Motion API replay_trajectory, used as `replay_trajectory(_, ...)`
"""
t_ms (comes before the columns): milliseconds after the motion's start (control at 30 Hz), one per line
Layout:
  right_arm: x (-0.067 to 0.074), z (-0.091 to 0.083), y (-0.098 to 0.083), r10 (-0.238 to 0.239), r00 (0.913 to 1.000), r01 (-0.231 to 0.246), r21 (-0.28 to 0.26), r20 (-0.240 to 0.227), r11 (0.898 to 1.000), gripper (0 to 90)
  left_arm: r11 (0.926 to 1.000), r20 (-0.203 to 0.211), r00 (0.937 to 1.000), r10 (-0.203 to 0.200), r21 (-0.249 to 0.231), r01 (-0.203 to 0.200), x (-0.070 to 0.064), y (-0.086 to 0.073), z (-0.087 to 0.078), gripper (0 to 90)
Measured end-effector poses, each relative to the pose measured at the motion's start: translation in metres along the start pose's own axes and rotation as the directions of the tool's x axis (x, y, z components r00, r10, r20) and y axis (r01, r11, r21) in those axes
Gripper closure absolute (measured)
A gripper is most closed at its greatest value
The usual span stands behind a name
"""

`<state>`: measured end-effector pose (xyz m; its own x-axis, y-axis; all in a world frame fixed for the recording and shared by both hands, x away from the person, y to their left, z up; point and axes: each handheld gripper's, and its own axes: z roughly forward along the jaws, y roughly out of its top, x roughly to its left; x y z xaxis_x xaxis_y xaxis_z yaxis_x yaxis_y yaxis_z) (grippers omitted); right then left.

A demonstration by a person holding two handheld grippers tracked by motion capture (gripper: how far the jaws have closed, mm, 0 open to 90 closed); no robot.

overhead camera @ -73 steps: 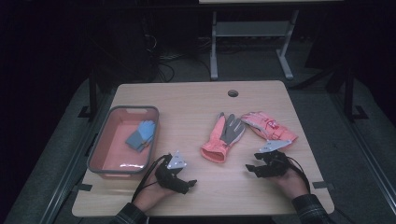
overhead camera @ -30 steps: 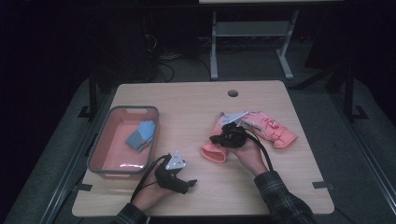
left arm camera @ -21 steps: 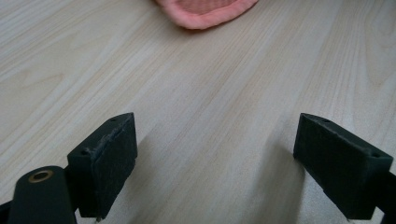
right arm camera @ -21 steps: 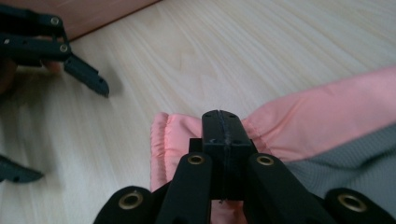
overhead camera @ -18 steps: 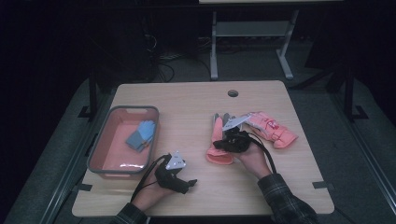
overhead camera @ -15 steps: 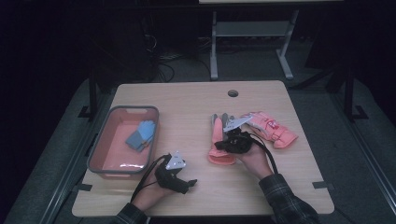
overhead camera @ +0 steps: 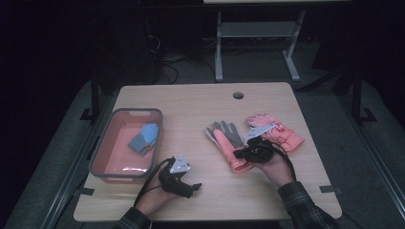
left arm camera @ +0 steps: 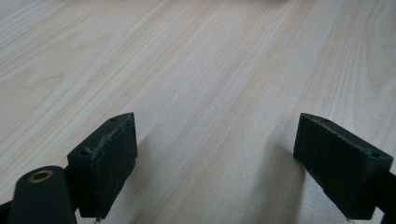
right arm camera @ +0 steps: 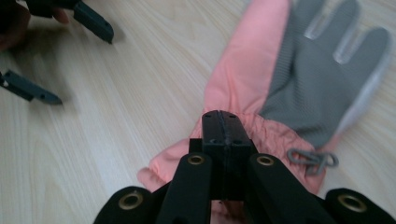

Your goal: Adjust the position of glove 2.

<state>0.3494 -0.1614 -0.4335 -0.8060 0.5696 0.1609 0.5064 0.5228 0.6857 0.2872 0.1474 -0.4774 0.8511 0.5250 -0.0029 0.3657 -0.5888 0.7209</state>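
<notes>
A pink glove with a grey palm [overhead camera: 228, 142] lies palm up right of the table's middle, also in the right gripper view [right arm camera: 299, 79]. My right gripper [overhead camera: 248, 152] is over its cuff, jaws pressed together [right arm camera: 222, 122] with the gathered cuff pinched at their tips. A second pink glove [overhead camera: 279, 134] lies just to the right, partly under the gripper's grey plate. My left gripper [overhead camera: 187, 183] rests near the front edge with its pads wide apart over bare wood [left arm camera: 215, 158]; it also appears far off in the right gripper view [right arm camera: 65, 56].
A grey-rimmed pink bin [overhead camera: 98, 160] stands at the table's left and holds a blue folded item [overhead camera: 143, 138]. A cable hole [overhead camera: 238, 95] sits near the far edge. Bare wood lies between the bin and the gloves.
My right hand went from the front right to the grey-palmed glove, then drew back toward the person; the glove's cuff end slid with it. The left gripper stayed put.
</notes>
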Motion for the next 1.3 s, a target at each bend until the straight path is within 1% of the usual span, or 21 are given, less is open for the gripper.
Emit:
replay_trajectory(33, -0.003, -0.005, -0.005, -0.006, 1.0000, 0.006, 0.003, 0.006, 1.000, 89.9, 1.0000, 0.000, 1.0000, 0.000, 0.000, 0.000, 0.000, 0.000, 0.000, 12.7)
replay_trajectory(67, -0.003, -0.005, -0.005, -0.006, 1.0000, 0.006, 0.003, 0.006, 1.000, 89.9, 1.0000, 0.000, 1.0000, 0.000, 0.000, 0.000, 0.000, 0.000, 0.000, 12.7)
replay_trajectory(167, -0.007, -0.014, -0.012, -0.002, 0.9999, 0.001, 0.011, 0.015, 1.000, 89.9, 1.0000, 0.000, 1.0000, 0.000, 0.000, 0.000, 0.000, 0.000, 0.000, 12.7)
replay_trajectory(267, -0.009, -0.019, -0.012, 0.015, 0.9998, -0.015, 0.002, 0.012, 1.000, 89.8, 1.0000, 0.000, 1.0000, 0.000, 0.000, 0.000, 0.000, 0.000, 0.000, 12.7)
replay_trajectory(400, -0.012, -0.020, -0.006, 0.006, 0.9998, -0.006, -0.015, 0.019, 1.000, 89.8, 1.0000, 0.000, 1.0000, 0.000, 0.000, 0.000, 0.000, 0.000, 0.000, 12.7)
replay_trajectory(500, -0.018, -0.015, 0.005, 0.010, 0.9995, -0.009, -0.015, 0.029, 1.000, 89.9, 1.0000, 0.000, 1.0000, 0.000, 0.003, 0.000, 0.000, 0.000, 0.000, 12.7)
replay_trajectory(533, -0.022, -0.009, 0.010, 0.030, 0.9993, -0.030, -0.008, 0.021, 1.000, 89.8, 1.0000, 0.000, 1.0000, 0.000, 0.003, 0.000, 0.000, 0.000, 0.000, 12.6)
replay_trajectory(600, -0.023, -0.006, 0.012, 0.030, 0.9992, -0.030, -0.004, 0.026, 1.000, 89.8, 1.0000, 0.000, 1.0000, 0.001, 0.003, -0.001, 0.000, 0.000, 0.000, 12.7)
replay_trajectory(667, -0.026, 0.000, 0.014, 0.042, 0.9985, -0.042, 0.005, 0.036, 0.999, 89.9, 1.0000, -0.001, 1.0000, 0.001, 0.003, -0.001, 0.000, 0.000, 0.000, 12.7)
replay_trajectory(733, -0.028, 0.007, 0.015, 0.033, 0.9977, -0.035, 0.033, 0.059, 0.999, 89.8, 1.0000, -0.002, 1.0000, 0.000, 0.003, 0.000, 0.000, 0.000, 0.000, 12.7)
replay_trajectory(767, -0.029, 0.008, 0.014, 0.032, 0.9976, -0.034, 0.033, 0.061, 0.999, 89.8, 1.0000, -0.002, 1.0000, 0.000, 0.003, 0.000, 0.000, 0.000, 0.000, 12.7)
replay_trajectory(800, -0.030, 0.010, 0.013, 0.050, 0.9974, -0.052, 0.035, 0.051, 0.998, 89.8, 1.0000, -0.002, 1.0000, 0.000, 0.003, 0.000, 0.000, 0.000, 0.000, 12.7)
replay_trajectory(867, -0.031, 0.011, 0.013, 0.052, 0.9976, -0.054, 0.041, 0.046, 0.998, 89.8, 1.0000, -0.002, 1.0000, -0.001, 0.003, 0.001, 0.000, 0.000, 0.000, 12.7)
replay_trajectory(900, -0.031, 0.013, 0.011, 0.041, 0.9983, -0.044, 0.053, 0.041, 0.998, 89.8, 1.0000, -0.001, 1.0000, -0.002, 0.003, 0.002, 0.000, 0.001, 0.000, 12.7)
replay_trajectory(967, -0.030, 0.016, 0.009, 0.037, 0.9986, -0.040, 0.057, 0.037, 0.998, 89.9, 1.0000, -0.002, 1.0000, -0.003, 0.003, 0.003, 0.000, 0.001, 0.000, 12.7)
replay_trajectory(1000, -0.030, 0.016, 0.008, 0.043, 0.9985, -0.045, 0.057, 0.033, 0.997, 89.9, 1.0000, -0.002, 1.0000, -0.003, 0.002, 0.003, 0.000, 0.001, 0.000, 12.7)
replay_trajectory(1067, -0.030, 0.015, 0.006, 0.036, 0.9990, -0.038, 0.057, 0.028, 0.998, 89.9, 1.0000, -0.001, 1.0000, -0.003, 0.002, 0.003, 0.000, 0.001, 0.000, 12.7)
replay_trajectory(1100, -0.029, 0.014, 0.006, 0.043, 0.9988, -0.044, 0.063, 0.025, 0.997, 89.9, 1.0000, -0.002, 1.0000, -0.003, 0.002, 0.003, 0.000, 0.001, 0.000, 12.7)
replay_trajectory(1133, -0.028, 0.013, 0.004, 0.033, 0.9992, -0.034, 0.060, 0.022, 0.998, 89.9, 1.0000, -0.002, 1.0000, -0.003, 0.002, 0.003, 0.000, 0.001, 0.000, 12.7)
replay_trajectory(1200, -0.027, 0.012, 0.003, 0.030, 0.9994, -0.031, 0.060, 0.019, 0.998, 89.9, 1.0000, -0.002, 1.0000, -0.003, 0.002, 0.003, 0.000, 0.001, 0.000, 12.7)
replay_trajectory(1300, -0.019, 0.006, -0.005, 0.021, 0.9997, -0.021, 0.066, 0.009, 0.998, 90.0, 1.0000, -0.002, 1.0000, -0.003, 0.003, 0.003, 0.000, 0.001, 0.000, 12.7)
